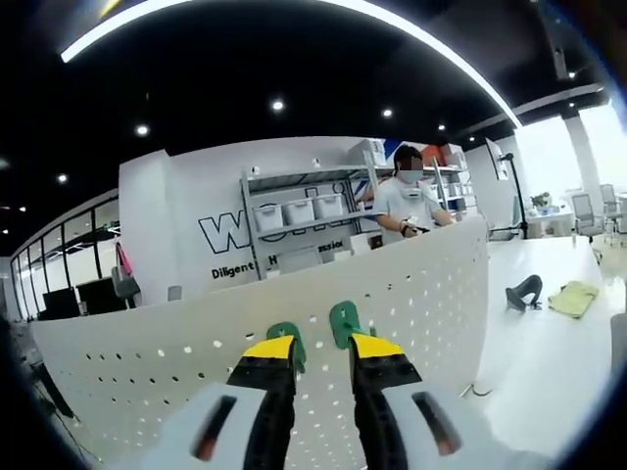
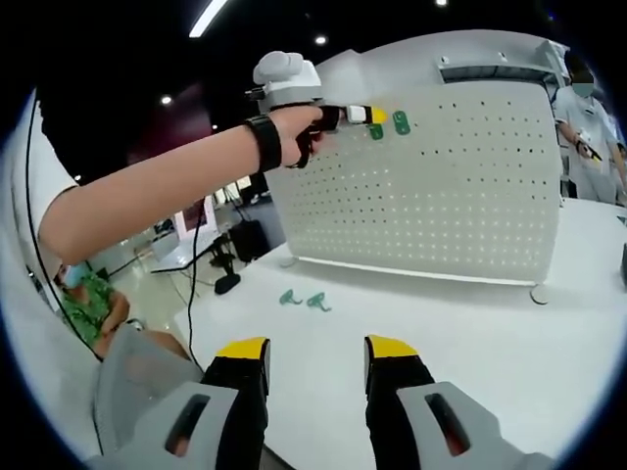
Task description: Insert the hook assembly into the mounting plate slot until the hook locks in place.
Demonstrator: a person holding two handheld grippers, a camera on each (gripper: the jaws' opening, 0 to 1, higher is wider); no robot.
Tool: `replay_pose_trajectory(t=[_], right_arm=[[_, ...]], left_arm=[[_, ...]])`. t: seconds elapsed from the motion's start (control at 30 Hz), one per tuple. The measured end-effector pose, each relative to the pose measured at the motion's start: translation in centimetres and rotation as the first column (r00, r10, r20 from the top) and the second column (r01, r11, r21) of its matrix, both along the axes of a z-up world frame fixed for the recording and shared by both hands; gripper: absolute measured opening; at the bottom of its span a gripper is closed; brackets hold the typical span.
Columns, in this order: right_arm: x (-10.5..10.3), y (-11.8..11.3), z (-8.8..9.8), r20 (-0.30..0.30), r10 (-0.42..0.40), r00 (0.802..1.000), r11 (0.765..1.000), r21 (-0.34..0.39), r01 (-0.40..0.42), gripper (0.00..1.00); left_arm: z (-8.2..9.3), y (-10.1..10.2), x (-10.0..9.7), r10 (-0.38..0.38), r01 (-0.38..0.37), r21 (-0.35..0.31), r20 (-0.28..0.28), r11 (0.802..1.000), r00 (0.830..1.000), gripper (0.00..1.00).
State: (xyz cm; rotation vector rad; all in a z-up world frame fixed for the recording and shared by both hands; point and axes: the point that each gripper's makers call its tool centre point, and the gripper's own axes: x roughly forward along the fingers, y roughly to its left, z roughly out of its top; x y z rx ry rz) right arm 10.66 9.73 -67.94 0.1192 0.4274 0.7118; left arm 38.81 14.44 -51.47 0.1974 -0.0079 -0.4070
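Up at the pegboard [image 2: 431,186], two green hooks [image 1: 345,321] sit by the left hand-held gripper [image 1: 321,354], jaws apart, nothing gripped. Right hand-held gripper [image 2: 316,350] hangs open over the surface [image 2: 470,313]. Two more hooks [image 2: 306,300] lie there

A masked person [image 1: 407,201] stands before metal shelves [image 1: 299,211] of white bins [image 1: 299,211], while a yellow cloth [image 1: 573,298] and a dark curved tool [image 1: 523,292] lie on the white table [image 1: 549,362].

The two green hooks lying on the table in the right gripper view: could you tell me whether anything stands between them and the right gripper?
Nothing visible does. The right gripper is open over bare white table, and the two green hooks lie ahead of it, near the pegboard.
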Motion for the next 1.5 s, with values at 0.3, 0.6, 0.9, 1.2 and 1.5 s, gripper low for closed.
replay_pose_trajectory(t=[0.3,0.6,0.9,1.2,1.5], right_arm=[[-0.5,0.4,0.3,0.011,0.033,0.999,0.999,-0.007,-0.033,0.39],[-0.8,1.2,0.2,0.017,0.061,0.998,0.998,-0.017,-0.061,0.40],[-0.5,2.5,0.2,0.016,0.057,0.998,0.998,-0.016,-0.057,0.40],[-0.7,4.6,0.2,0.004,0.050,0.999,0.998,-0.039,-0.050,0.40],[-1.0,7.1,0.0,-0.006,0.055,0.998,0.998,-0.043,-0.055,0.39]], left_arm=[[0.1,0.7,-2.2,-0.001,0.001,0.031,0.004,1.000,1.000,0.24],[-0.1,2.0,-4.6,-0.017,0.017,0.019,0.004,1.000,1.000,0.21],[-1.2,3.3,-7.0,-0.085,0.085,0.035,-0.022,0.996,0.996,0.24],[-2.9,6.7,-9.2,-0.134,0.136,0.016,-0.078,0.991,0.988,0.24],[-4.8,10.5,-10.5,-0.141,0.142,0.006,-0.118,0.990,0.983,0.24]])
